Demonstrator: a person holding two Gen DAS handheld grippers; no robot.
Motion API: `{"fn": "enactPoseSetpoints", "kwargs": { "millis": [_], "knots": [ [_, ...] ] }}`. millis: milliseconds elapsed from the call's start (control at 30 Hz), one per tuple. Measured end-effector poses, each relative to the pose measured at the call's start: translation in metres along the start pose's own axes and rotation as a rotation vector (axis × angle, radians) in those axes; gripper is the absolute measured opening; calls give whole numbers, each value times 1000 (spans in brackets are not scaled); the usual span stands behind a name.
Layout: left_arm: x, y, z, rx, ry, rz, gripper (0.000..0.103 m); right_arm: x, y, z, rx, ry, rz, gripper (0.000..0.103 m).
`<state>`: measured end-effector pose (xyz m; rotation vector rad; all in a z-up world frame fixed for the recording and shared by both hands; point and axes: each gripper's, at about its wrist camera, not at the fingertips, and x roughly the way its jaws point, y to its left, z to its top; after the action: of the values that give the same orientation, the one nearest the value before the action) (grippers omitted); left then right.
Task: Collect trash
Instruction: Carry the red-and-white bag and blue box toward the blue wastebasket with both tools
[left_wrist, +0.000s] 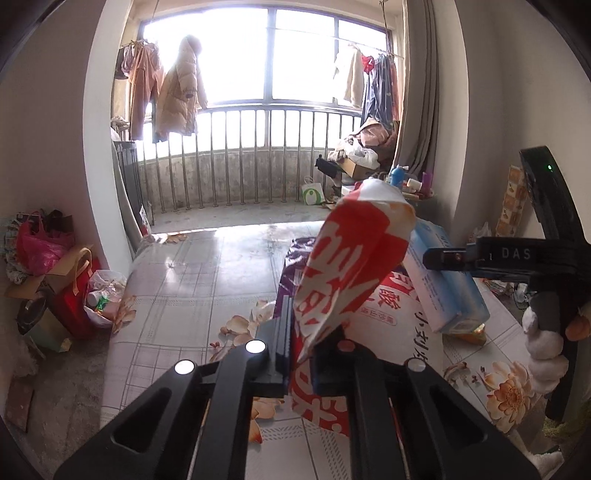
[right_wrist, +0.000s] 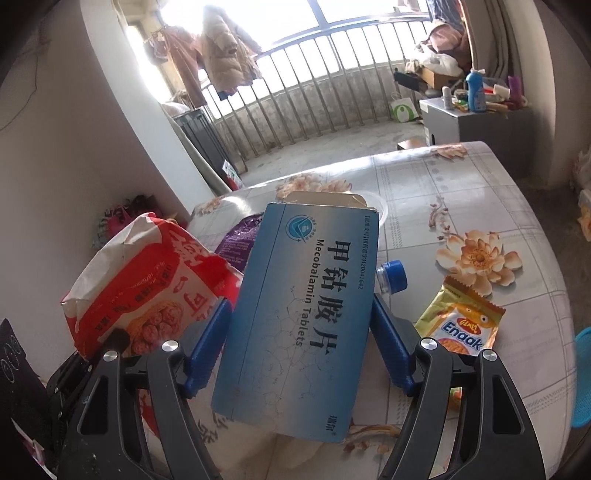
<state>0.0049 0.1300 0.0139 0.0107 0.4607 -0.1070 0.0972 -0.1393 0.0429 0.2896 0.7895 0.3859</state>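
My left claw (left_wrist: 299, 354) is clenched on a crumpled red-and-white bag (left_wrist: 354, 266), pinching its lower edge so the bag stands up and fans out above the fingers, off the surface (left_wrist: 192, 288). My right claw (right_wrist: 299, 343) grips a blue medicine box (right_wrist: 299, 317) marked "Mecobalamin Tablets", its blue pads (right_wrist: 391, 350) pressed against both long sides; the box tilts away from me with its opened flap at the far end. In the right view the red-and-white bag hangs just to the left of the box, touching or nearly touching it (I cannot tell which). Behind the box, a purple wrapper (right_wrist: 240, 240) lies flat on the surface, and a clear plastic container (right_wrist: 376, 210) peeks out past the box's far end. Just right of the box a bottle with a blue cap (right_wrist: 393, 277) lies partly hidden behind my right finger, and beside that rests a yellow Enaak snack packet (right_wrist: 458, 317). All of this sits on a surface covered in a checked cloth with peach flowers. Further out, on the floor to the left, are a pink plastic bag (left_wrist: 40, 251), a red carrier bag (left_wrist: 77, 302) and a white bag (left_wrist: 107, 291) stuffed with bottles. Beyond, a balcony railing (left_wrist: 240, 162) runs under a bright window with coats (left_wrist: 177, 96) hung up.
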Motion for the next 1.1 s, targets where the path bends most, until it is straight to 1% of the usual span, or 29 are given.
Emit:
{"fn": "enactPoseSetpoints", "kwargs": {
  "millis": [167, 300, 400, 467, 667, 800, 900, 1000, 1100],
  "knots": [
    [-19, -12, 28, 30, -79, -4, 7, -37, -13, 4, 49, -85, 42, 70],
    [-31, -36, 50, 88, -137, -65, 7, -74, -32, 6, 101, -174, 31, 70],
    [-27, -68, 66, 161, -147, -147, 7, -101, -55, 1, 156, -240, -6, 70],
    [-20, -95, 75, 216, -142, -216, 7, -120, -76, -5, 210, -285, -42, 70],
    [2, -197, 100, 373, -125, -425, 7, -175, -151, -30, 397, -385, -157, 70],
    [26, -272, 104, 467, -60, -528, 7, -199, -198, -50, 507, -428, -248, 70],
    [47, -332, 101, 547, 8, -582, 8, -203, -233, -64, 588, -438, -313, 70],
    [74, -394, 93, 625, 103, -639, 8, -204, -269, -80, 674, -433, -355, 70],
    [102, -452, 78, 699, 206, -677, 8, -196, -306, -94, 757, -416, -393, 70]
  ]
}}
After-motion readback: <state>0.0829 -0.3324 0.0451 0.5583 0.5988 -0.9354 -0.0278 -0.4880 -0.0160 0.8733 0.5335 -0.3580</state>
